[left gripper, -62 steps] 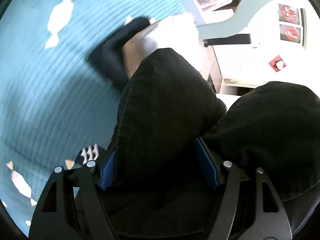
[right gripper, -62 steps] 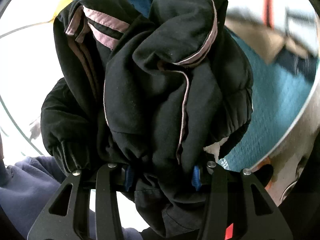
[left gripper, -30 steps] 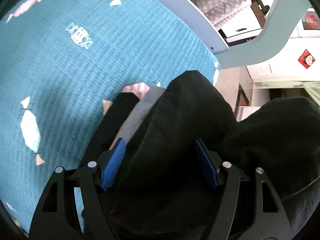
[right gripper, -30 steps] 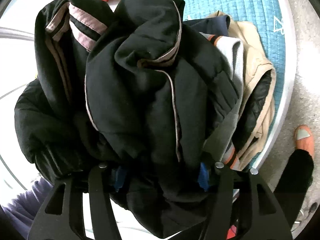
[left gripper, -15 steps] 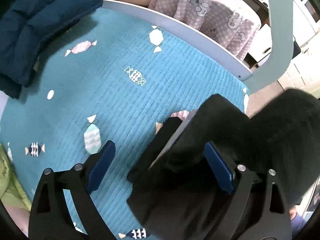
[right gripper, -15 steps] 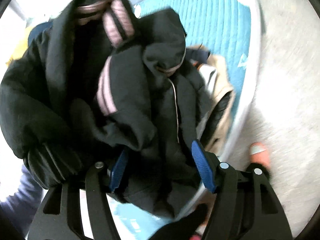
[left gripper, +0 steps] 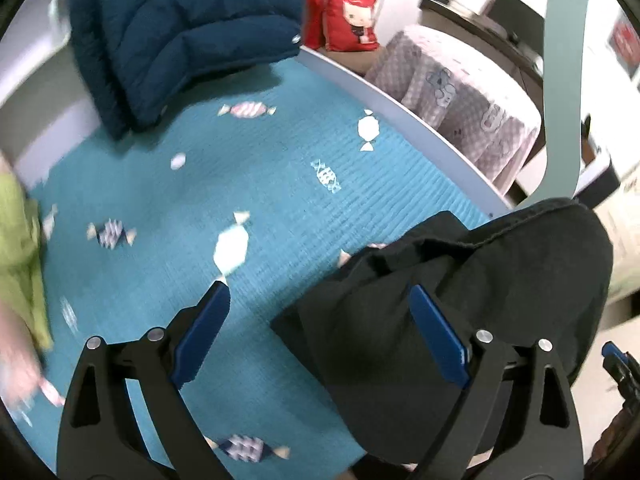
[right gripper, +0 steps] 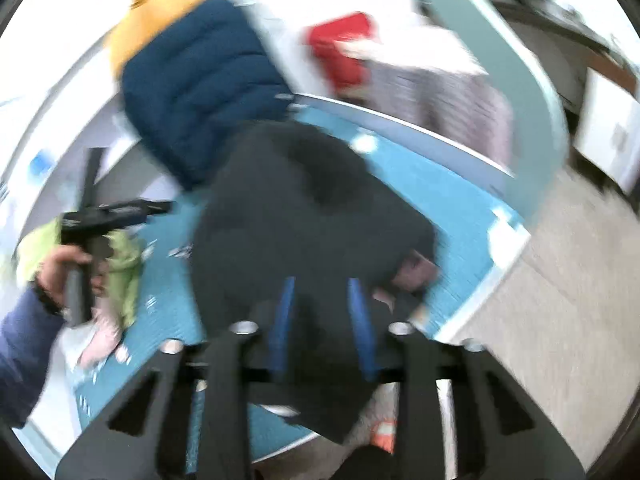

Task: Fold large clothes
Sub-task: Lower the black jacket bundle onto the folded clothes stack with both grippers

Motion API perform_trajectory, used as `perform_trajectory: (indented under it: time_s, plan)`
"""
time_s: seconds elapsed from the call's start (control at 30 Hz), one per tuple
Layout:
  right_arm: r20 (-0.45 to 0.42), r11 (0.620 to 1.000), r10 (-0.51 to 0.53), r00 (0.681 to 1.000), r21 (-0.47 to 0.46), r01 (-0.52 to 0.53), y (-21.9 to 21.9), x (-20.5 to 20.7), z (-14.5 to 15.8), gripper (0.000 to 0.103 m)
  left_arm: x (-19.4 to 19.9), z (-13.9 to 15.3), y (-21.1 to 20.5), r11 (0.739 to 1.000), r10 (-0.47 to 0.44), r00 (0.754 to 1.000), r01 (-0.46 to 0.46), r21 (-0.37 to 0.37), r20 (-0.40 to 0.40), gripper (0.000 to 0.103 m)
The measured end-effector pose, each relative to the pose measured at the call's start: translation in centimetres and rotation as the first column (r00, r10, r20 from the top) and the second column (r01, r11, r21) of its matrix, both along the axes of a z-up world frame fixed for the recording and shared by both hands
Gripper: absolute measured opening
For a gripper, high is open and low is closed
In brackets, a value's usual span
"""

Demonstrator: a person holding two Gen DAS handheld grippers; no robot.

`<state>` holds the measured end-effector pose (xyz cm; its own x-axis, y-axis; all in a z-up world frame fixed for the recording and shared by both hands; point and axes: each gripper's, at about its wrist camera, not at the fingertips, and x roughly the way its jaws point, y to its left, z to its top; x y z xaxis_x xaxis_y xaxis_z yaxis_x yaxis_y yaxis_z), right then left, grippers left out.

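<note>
Right wrist: black garment [right gripper: 304, 208] hangs between the closing right tool [right gripper: 322, 320].

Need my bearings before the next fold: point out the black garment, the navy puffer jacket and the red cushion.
black garment [right gripper: 304, 216], right wrist view, middle of the hanging cloth.
navy puffer jacket [left gripper: 188, 36], left wrist view, quilted panel.
red cushion [left gripper: 344, 12], left wrist view, its front face.

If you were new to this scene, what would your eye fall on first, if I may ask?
First, the black garment filling the middle of the right wrist view, with the right claw closing on it. Then the teal candy-print mat beneath, with a navy puffer jacket at its far edge.
</note>
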<state>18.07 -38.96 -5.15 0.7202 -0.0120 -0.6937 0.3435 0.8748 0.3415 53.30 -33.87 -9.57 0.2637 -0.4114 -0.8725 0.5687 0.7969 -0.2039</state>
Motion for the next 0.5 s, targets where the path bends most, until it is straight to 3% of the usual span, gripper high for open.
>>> perform_trajectory:
  time_s: [0.1,0.17,0.23,0.33,0.43,0.5]
  plan:
    - [-0.042,0.993,0.117,0.992,-0.006,-0.118,2.4,5.0,-1.1,0.010,-1.0,-1.4,1.4,0.997,0.048,0.995,-0.053,-0.053,-0.086,0.092]
    - [-0.116,0.994,0.097,0.989,-0.044,-0.103,1.9,8.8,-4.7,0.006,-1.7,-1.9,1.7,0.997,0.042,0.994,-0.048,-0.068,-0.100,0.092]
    - [-0.173,0.997,0.076,0.982,-0.009,-0.079,0.4,11.4,-7.4,0.005,-2.4,-2.7,1.6,0.998,0.042,0.996,-0.045,-0.042,-0.077,0.092]
    - [-0.209,0.997,0.076,0.975,-0.013,-0.080,-1.6,15.1,-9.5,0.005,-3.1,-3.8,1.6,0.998,0.027,0.997,-0.031,-0.049,-0.075,0.092]
    - [-0.246,0.989,0.080,0.966,-0.104,-0.109,-2.4,18.9,-9.8,0.005,-3.4,-5.5,2.1,0.997,0.047,0.994,-0.053,-0.061,-0.095,0.092]
    - [-0.267,0.981,0.078,0.960,-0.150,-0.122,-3.1,21.8,-11.8,0.008,-3.2,-6.9,2.7,0.991,0.099,0.986,-0.109,-0.073,-0.136,0.092]
